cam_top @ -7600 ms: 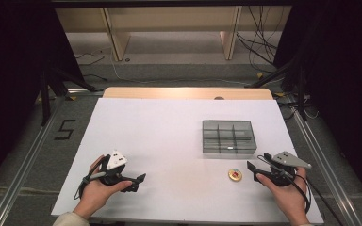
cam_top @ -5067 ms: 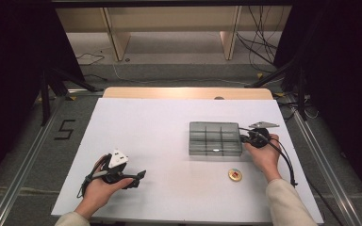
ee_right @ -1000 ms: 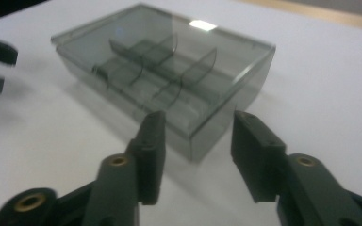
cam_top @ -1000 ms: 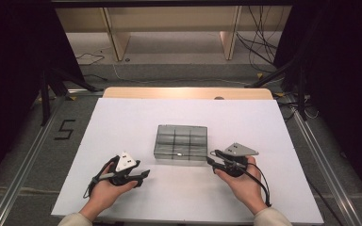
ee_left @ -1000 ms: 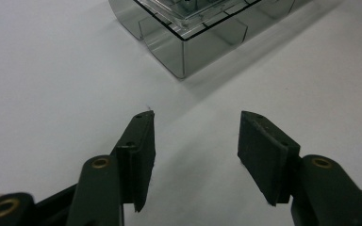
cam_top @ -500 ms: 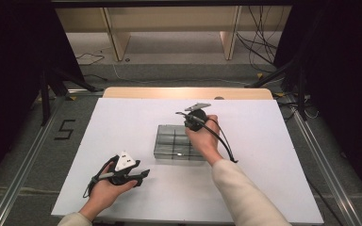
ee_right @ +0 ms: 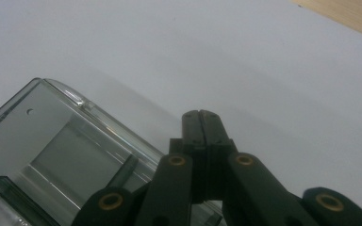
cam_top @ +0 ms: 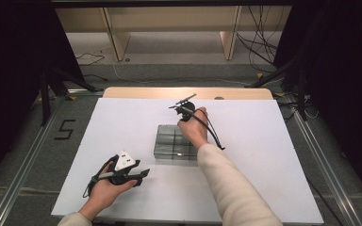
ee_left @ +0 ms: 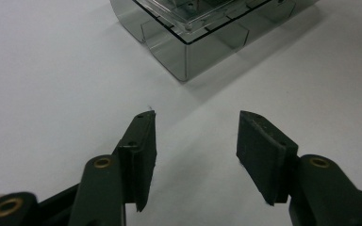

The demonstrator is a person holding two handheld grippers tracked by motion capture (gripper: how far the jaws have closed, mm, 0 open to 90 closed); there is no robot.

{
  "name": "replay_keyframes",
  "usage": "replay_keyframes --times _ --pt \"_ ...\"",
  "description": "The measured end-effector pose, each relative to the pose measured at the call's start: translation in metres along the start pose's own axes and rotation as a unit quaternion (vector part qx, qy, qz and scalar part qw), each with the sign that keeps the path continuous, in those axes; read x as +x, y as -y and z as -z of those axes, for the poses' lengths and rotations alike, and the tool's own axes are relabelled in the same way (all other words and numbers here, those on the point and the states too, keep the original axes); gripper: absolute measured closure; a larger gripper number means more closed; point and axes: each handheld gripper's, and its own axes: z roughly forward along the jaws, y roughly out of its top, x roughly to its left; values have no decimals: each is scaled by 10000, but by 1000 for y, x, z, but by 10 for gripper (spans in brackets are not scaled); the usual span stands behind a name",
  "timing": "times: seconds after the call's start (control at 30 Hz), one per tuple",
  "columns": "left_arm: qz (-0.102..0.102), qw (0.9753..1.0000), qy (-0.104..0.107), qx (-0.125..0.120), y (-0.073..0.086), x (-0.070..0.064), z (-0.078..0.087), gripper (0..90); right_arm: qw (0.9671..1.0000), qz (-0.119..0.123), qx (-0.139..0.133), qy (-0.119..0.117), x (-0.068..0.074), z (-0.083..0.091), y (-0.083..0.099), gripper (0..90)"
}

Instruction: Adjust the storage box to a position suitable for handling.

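At the centre of the high view a clear compartment box (cam_top: 175, 142) sits on the white worktop (cam_top: 264, 141); the right hand-held gripper (cam_top: 179, 106), jaws pressed together on nothing, hovers just past its upper edge; the left hand-held gripper (cam_top: 143, 173), lower left, gapes empty, nothing between it and the box

Bright, even overhead light on the white table (cam_top: 122, 122); dark surroundings, soft shadows, gripper views slightly blurred near

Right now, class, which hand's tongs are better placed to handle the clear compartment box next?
Right. The right tongs hang, shut, over the far edge of the compartment box; the left tongs, open, rest near the table's front edge, apart from it.
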Motion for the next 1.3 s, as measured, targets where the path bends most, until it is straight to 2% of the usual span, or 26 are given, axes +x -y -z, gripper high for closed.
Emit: replay_keyframes --times 0.13,0.33,0.57,0.67,0.83,0.97,1.0,1.13,1.3 --pt "15 10000 5 -2 0 0 -1 478 9999 -18 73 -75 -3 0 -1 900" --pt "24 10000 6 2 0 2 -1 482 9991 86 267 -328 -4 0 -4 900" --pt "44 10000 17 6 0 1 0 481 9980 204 361 -486 0 4 0 900" --pt "7 10000 24 10 0 1 1 478 9968 288 408 -623 5 5 2 900" --pt "25 10000 40 21 1 0 2 464 9973 238 382 -573 7 9 6 900" --pt "65 10000 51 18 2 1 2 433 9991 111 -95 -397 1 21 14 806" --pt "75 10000 53 19 2 0 2 419 9988 55 -242 -415 -1 25 17 783" --pt "138 9998 115 0 1 0 2 367 9962 12 -722 -492 -12 46 35 705" --pt "164 9997 159 7 2 -1 1 312 9915 -130 -1157 -578 -24 75 68 597"
